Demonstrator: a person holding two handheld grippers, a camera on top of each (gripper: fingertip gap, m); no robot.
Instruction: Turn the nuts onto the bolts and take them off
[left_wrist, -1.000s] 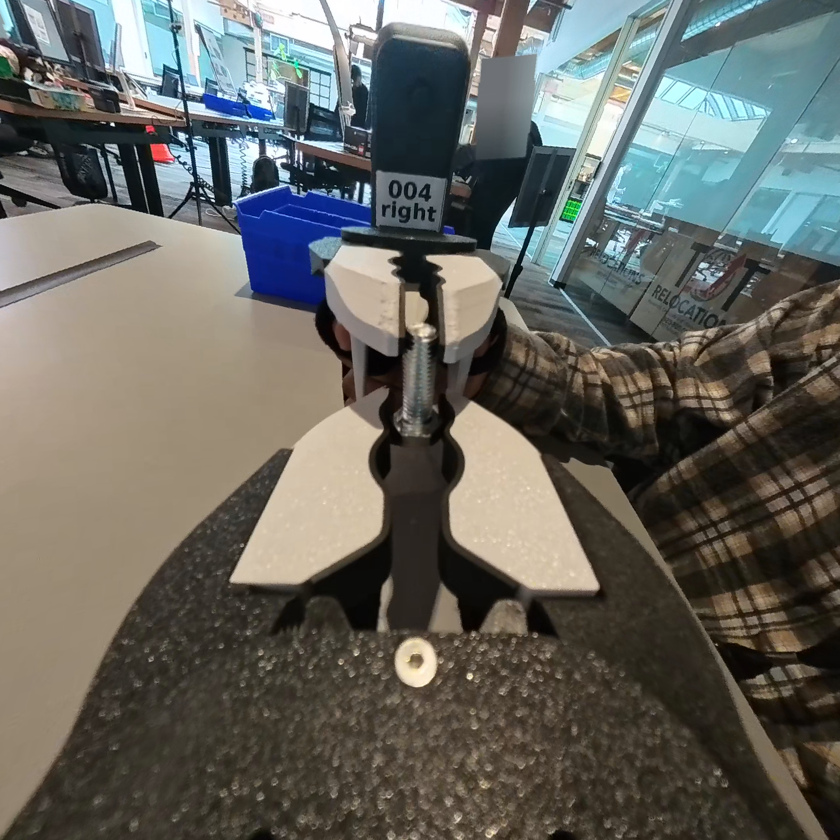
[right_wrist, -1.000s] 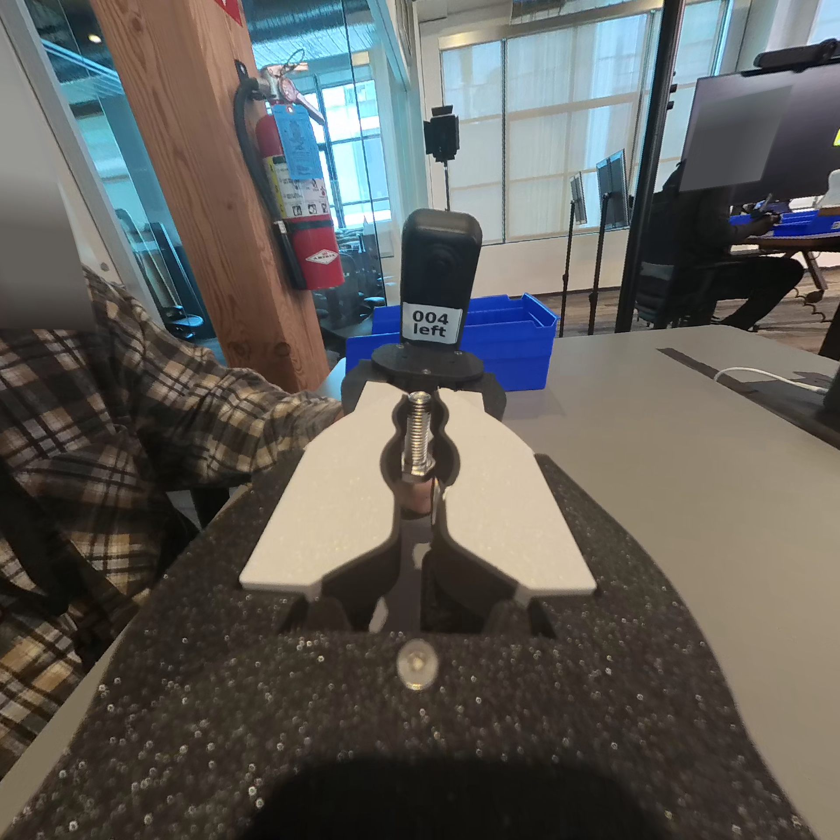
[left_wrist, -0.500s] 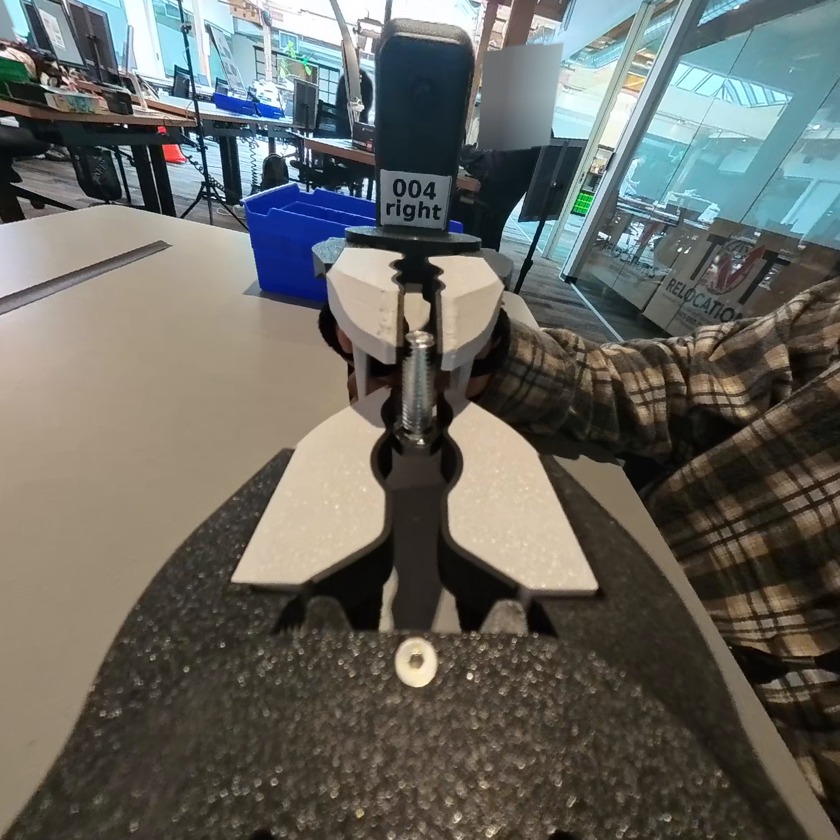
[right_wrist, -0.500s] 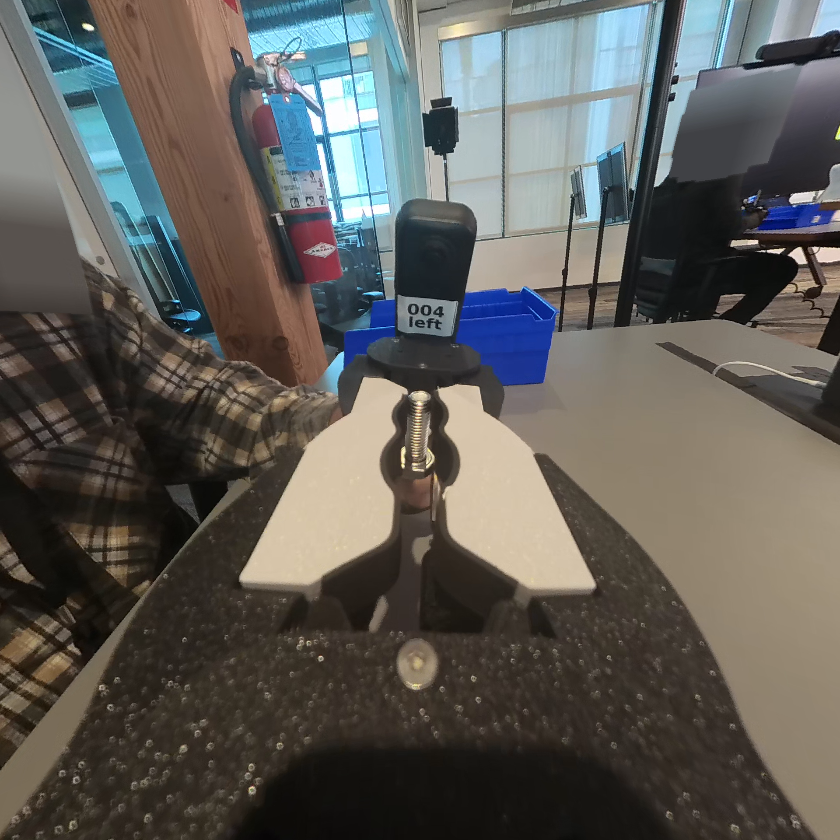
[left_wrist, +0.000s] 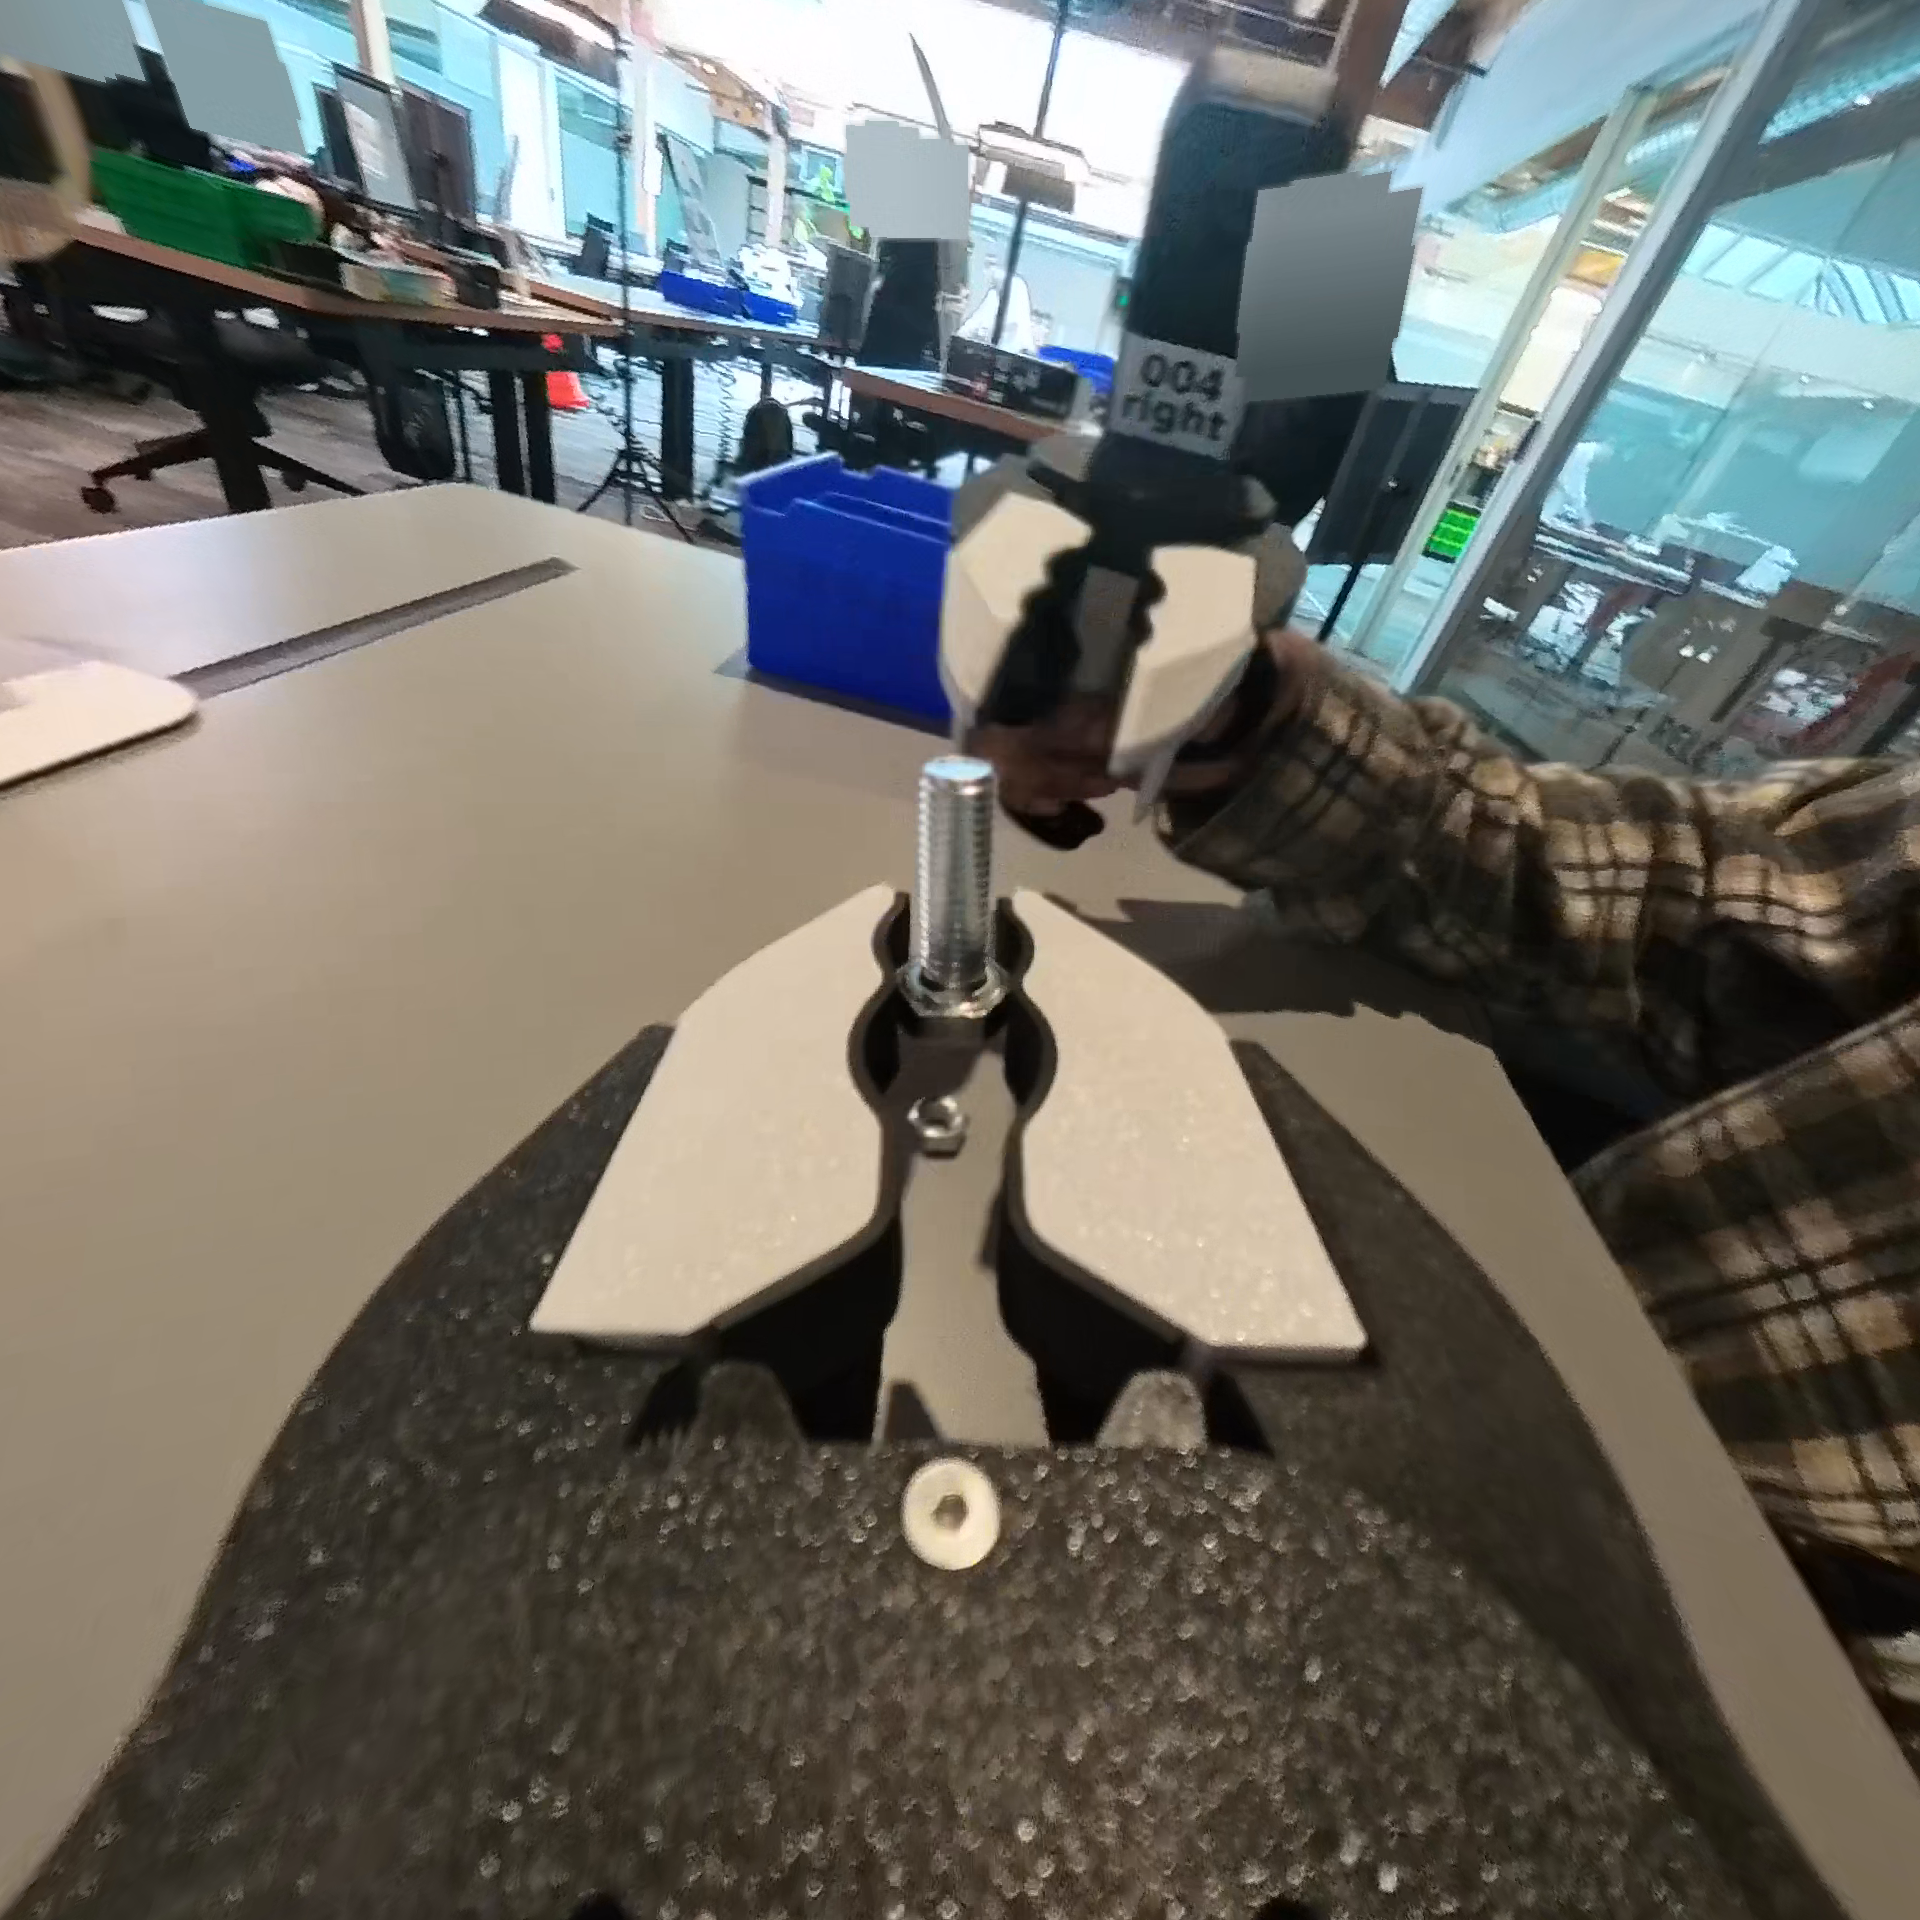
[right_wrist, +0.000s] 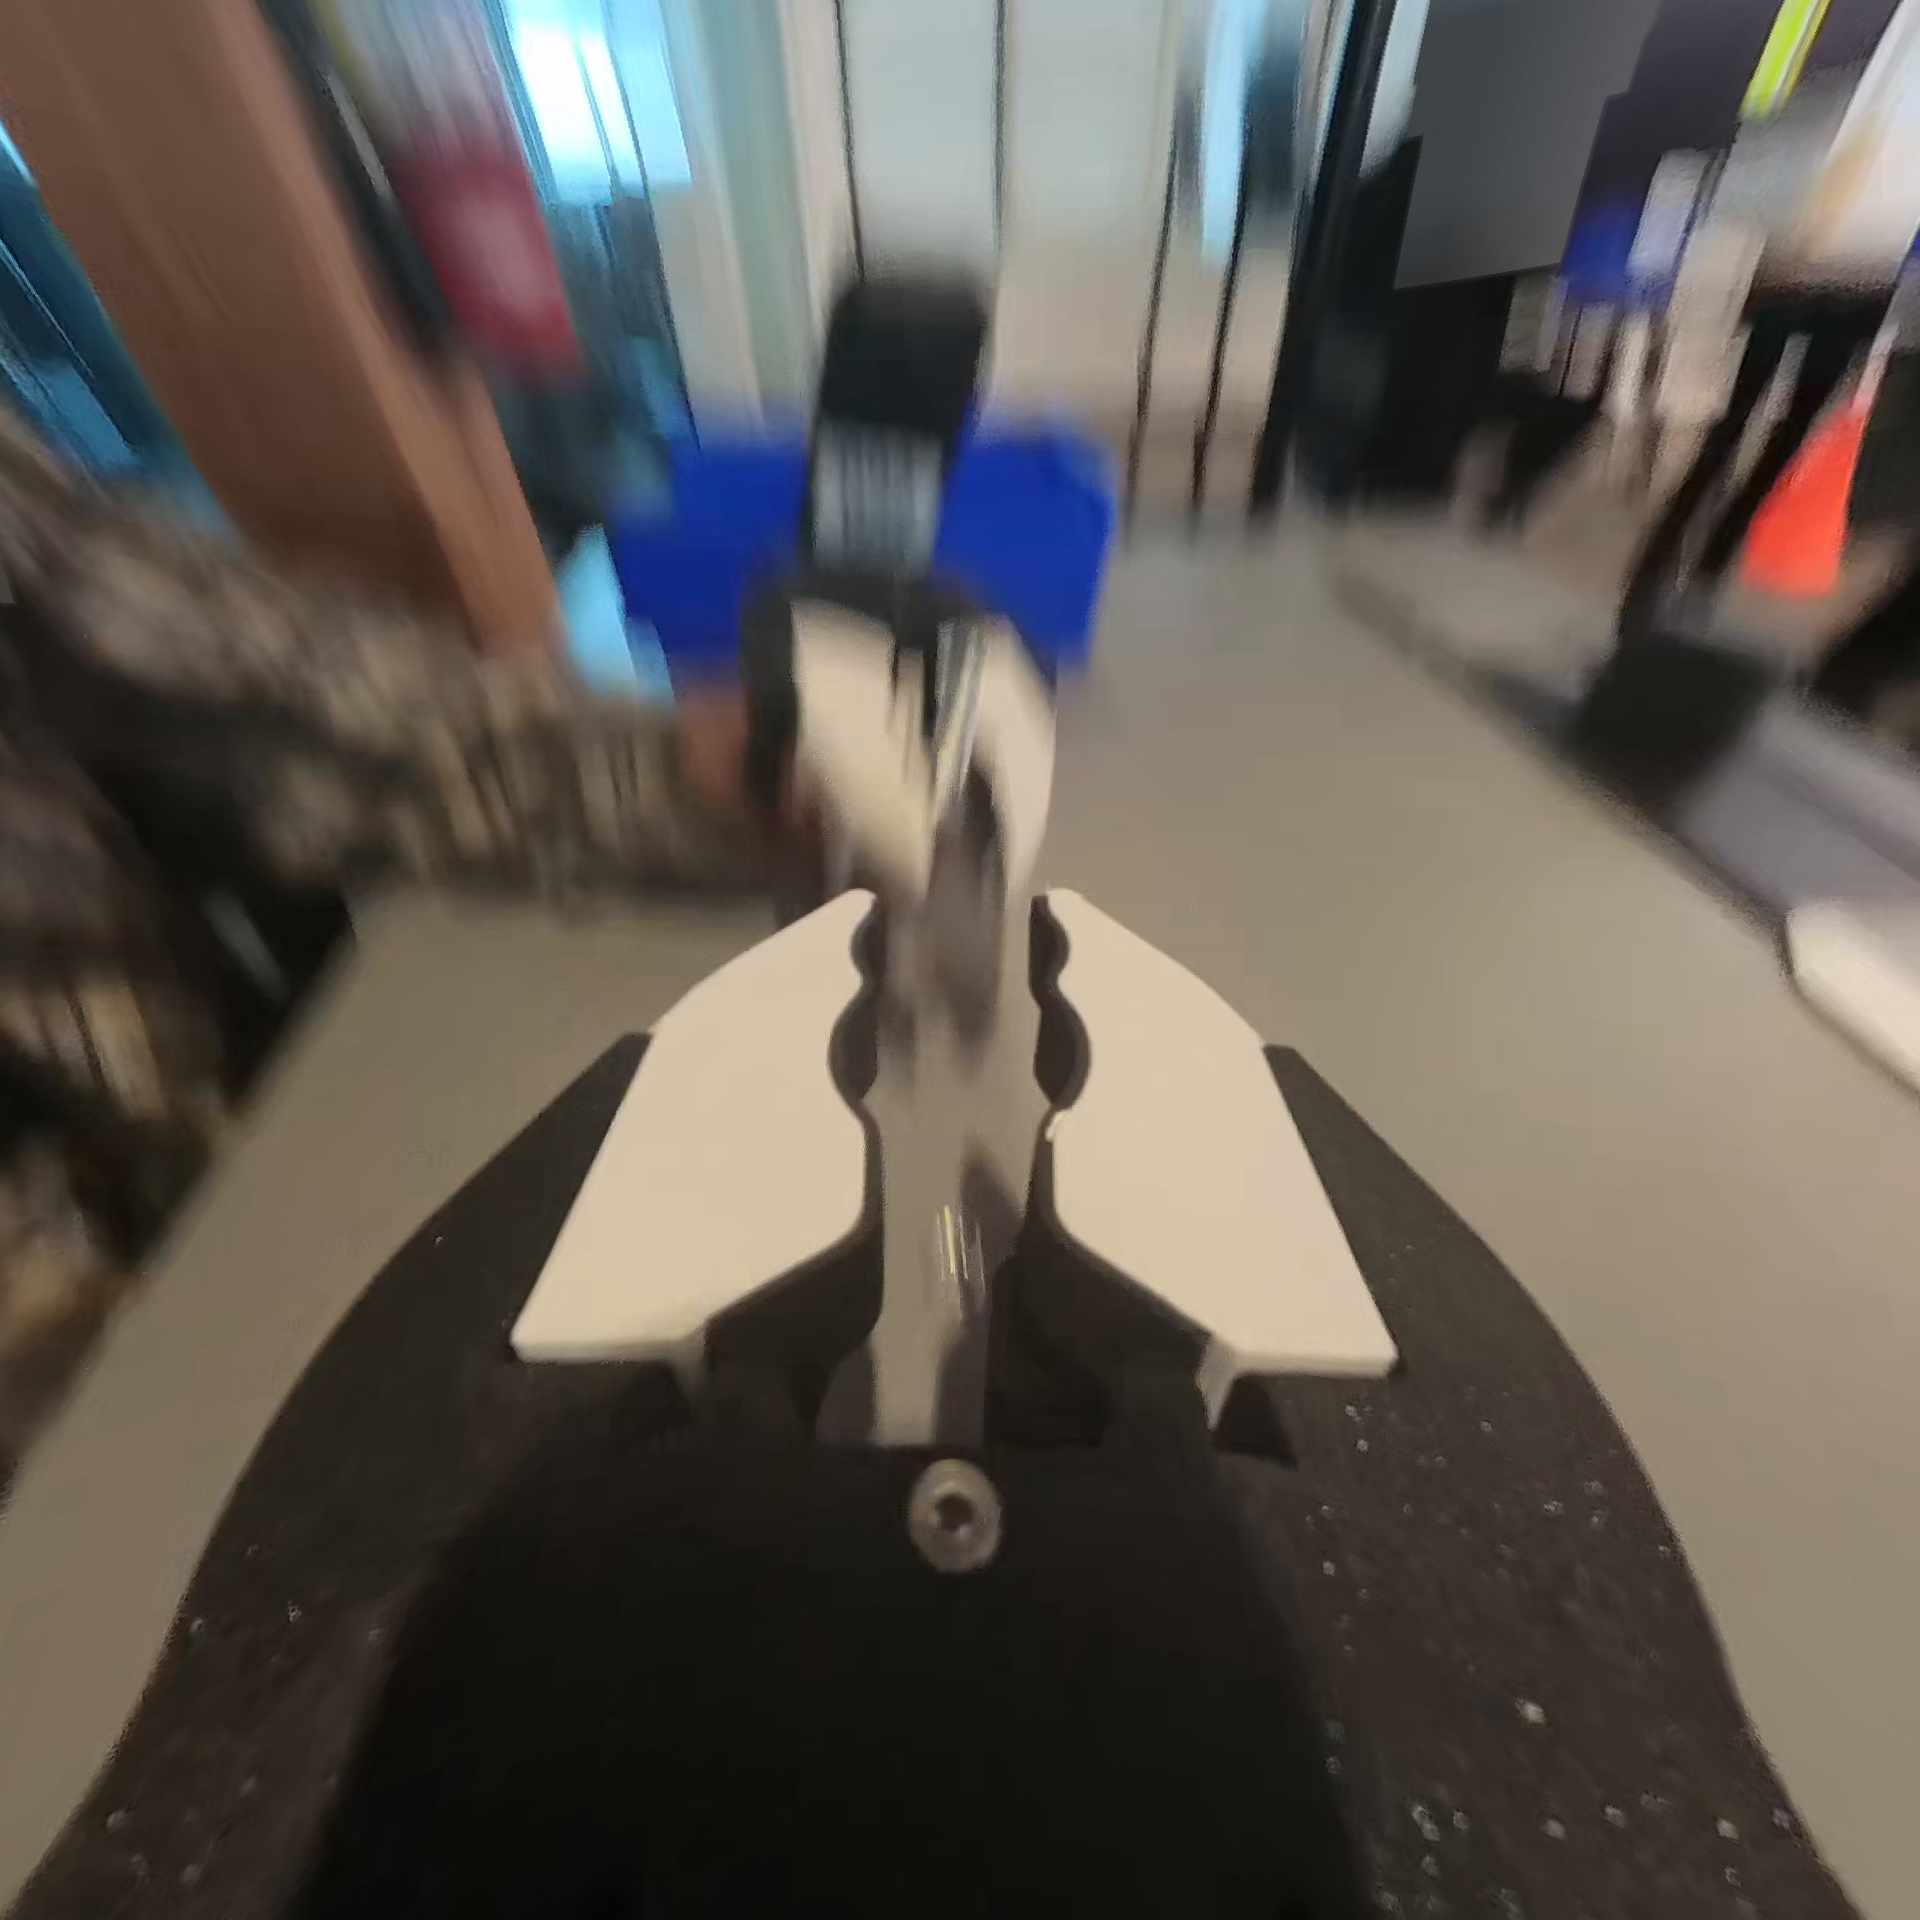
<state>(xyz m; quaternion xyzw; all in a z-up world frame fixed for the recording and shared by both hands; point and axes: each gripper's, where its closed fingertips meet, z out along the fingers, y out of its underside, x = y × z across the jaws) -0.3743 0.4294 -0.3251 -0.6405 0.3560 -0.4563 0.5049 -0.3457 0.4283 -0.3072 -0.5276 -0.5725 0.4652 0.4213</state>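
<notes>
Left wrist view: the left gripper (left_wrist: 951, 940), at frame centre, is clamped on a silver bolt (left_wrist: 954, 896) near its head end, so that the threaded shank stands upright above the white fingers (left_wrist: 748, 1132). A small nut (left_wrist: 937, 1125) lies on the grey table (left_wrist: 416, 883), seen through the gap between the fingers just below the bolt. At upper right the right gripper (left_wrist: 1103, 665) is held above the table with a clear gap between its fingers and nothing in them, apart from the bolt; a hand (left_wrist: 1049, 764) in a plaid sleeve (left_wrist: 1507, 862) holds it. A blue bin (left_wrist: 847, 592) stands on the table behind it, left of it in frame.

Right wrist view: heavy motion blur. The right gripper (right_wrist: 956, 966), at lower centre, has its fingers parted. Beyond them, at centre, the left gripper (right_wrist: 935, 748) appears as a white blur with a silver streak, probably the bolt. The blue bin (right_wrist: 1029, 520) shows behind it.
</notes>
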